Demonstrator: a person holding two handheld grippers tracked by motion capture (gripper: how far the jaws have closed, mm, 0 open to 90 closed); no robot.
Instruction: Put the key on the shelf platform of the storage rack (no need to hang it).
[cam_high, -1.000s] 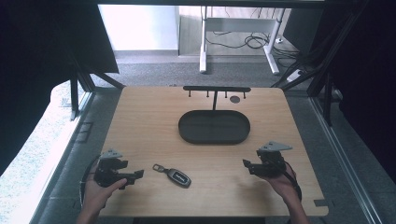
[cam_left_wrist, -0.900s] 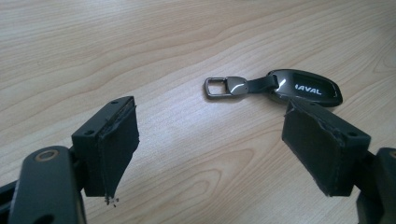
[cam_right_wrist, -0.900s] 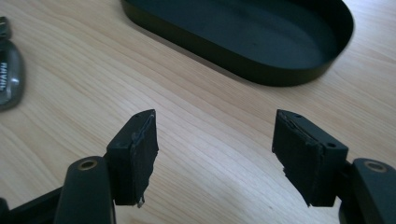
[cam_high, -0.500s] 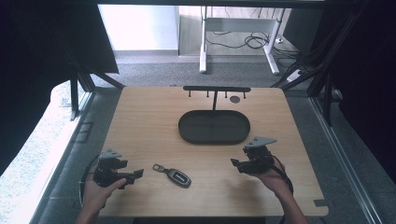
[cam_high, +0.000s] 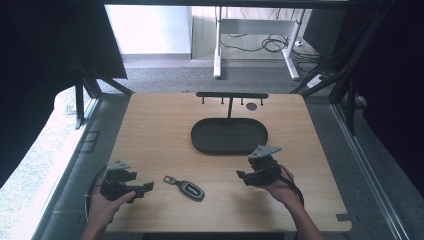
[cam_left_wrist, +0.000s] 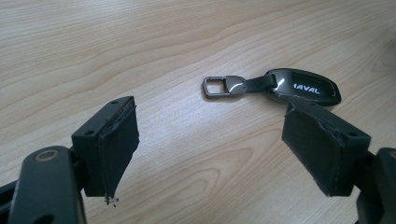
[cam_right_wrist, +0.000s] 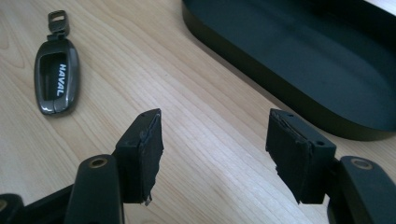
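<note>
Two things have changed in the last second, and both belong to the right gripper (cam_high: 248, 175): it has travelled leftward across the table (cam_high: 150, 125), from near the right edge to a spot just below the dark oval tray (cam_high: 229, 136), and its jaws have just been closing, with nothing between them. In the right gripper view they stand partly apart over bare wood, the tray's rim just beyond the right-hand jaw and the key fob (cam_right_wrist: 57, 81) lying up and to the left, well apart from the pads.

The left gripper (cam_high: 139, 189) has kept its place at the table's lower left corner. Its jaws are spread wide and hold nothing; in the left gripper view the key fob (cam_left_wrist: 302, 87) lies just past the right-hand jaw, which covers part of its lower edge, so whether that jaw touches the fob I cannot tell.

The key fob (cam_high: 191, 189) itself lies flat on the wood between the two grippers, nearer the left one, its strap and metal loop (cam_left_wrist: 215, 87) pointing toward that side. It has not shifted.

My reading is that the right gripper is on its way to the fob, narrowing its jaws to suit a small thing, and that the tray, or perhaps the hook rack (cam_high: 231, 95) standing behind it, is the likely place for it. The pickup has not yet begun.
</note>
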